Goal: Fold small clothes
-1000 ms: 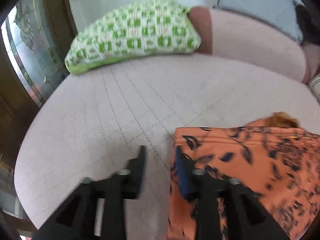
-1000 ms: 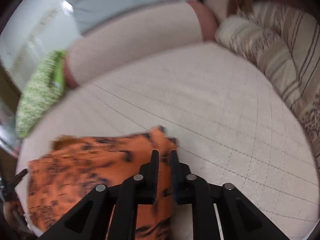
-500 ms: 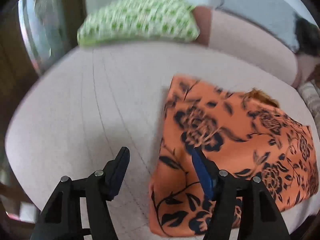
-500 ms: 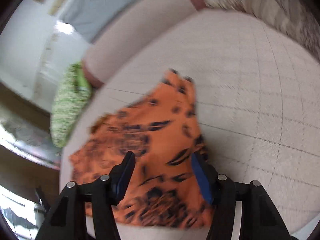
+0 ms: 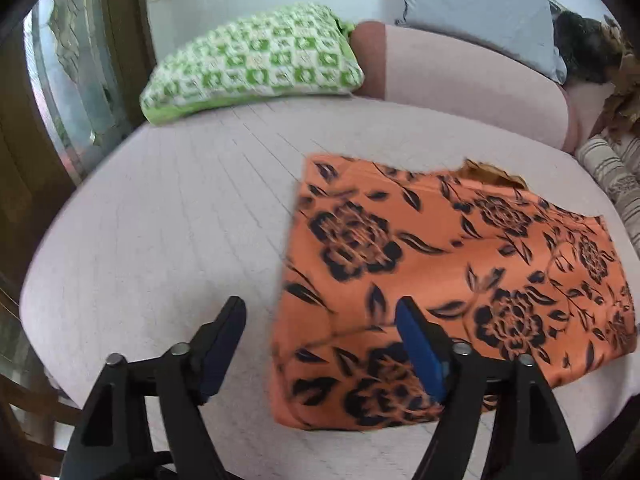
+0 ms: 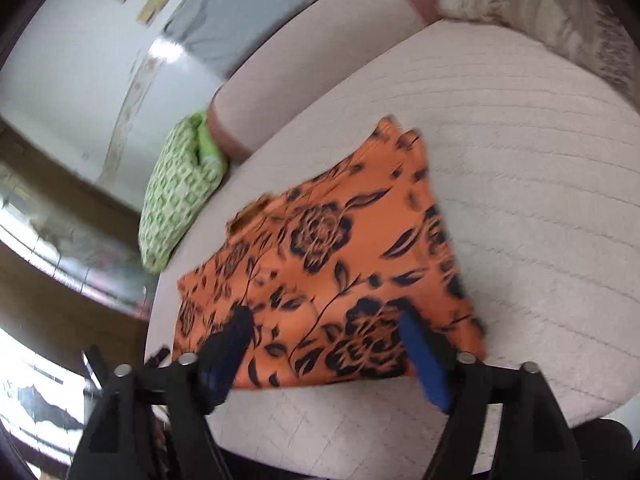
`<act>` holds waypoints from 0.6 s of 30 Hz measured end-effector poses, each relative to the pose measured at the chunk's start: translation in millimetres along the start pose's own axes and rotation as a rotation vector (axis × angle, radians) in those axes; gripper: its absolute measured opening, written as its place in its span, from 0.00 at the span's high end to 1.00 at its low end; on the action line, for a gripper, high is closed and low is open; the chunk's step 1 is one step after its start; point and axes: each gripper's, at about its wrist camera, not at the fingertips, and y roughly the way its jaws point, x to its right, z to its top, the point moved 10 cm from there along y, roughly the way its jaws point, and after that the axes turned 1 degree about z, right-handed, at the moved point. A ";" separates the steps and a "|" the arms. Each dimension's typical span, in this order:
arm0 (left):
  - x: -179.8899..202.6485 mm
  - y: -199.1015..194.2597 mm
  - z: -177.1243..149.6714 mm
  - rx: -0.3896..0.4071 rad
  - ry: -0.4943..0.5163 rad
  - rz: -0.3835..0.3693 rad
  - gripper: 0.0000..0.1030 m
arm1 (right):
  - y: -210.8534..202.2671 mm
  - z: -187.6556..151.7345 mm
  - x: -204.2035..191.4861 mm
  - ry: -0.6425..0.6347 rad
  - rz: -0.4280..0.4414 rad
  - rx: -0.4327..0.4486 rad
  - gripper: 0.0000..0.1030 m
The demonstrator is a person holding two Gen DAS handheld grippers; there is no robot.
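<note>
An orange garment with a dark floral print (image 5: pixel 452 264) lies folded flat on the pale quilted bed (image 5: pixel 180 216). My left gripper (image 5: pixel 320 320) hovers over the garment's near left corner, its jaws opening and nothing pressed between them. In the right wrist view the same orange garment (image 6: pixel 332 264) lies near the bed's front edge. My right gripper (image 6: pixel 324 328) hangs above its near edge, jaws opening, cloth below them but not pinched.
A green and white checked pillow (image 5: pixel 256 60) rests at the back left of the bed. A pink bolster (image 5: pixel 472 80) and a grey pillow (image 5: pixel 476 8) line the back. Striped bedding (image 6: pixel 532 12) lies at the right. A window (image 5: pixel 64 80) is beside the bed.
Both grippers have let go of the garment and drawn back toward the near edge with their jaws spread wide. The right one was shut on the cloth before. The garment now lies flat.
</note>
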 end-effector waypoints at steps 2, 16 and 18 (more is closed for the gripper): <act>4.6 30.2 -27.9 -0.151 0.060 0.035 0.24 | 31.8 -24.9 36.2 0.086 -0.098 -0.137 0.25; 53.1 3.0 3.6 0.025 0.091 -0.097 0.23 | 71.9 130.5 51.8 -0.008 -0.136 -0.028 0.25; 63.0 11.3 -4.1 0.009 0.100 -0.109 0.23 | 92.3 138.1 64.2 0.017 -0.161 -0.060 0.25</act>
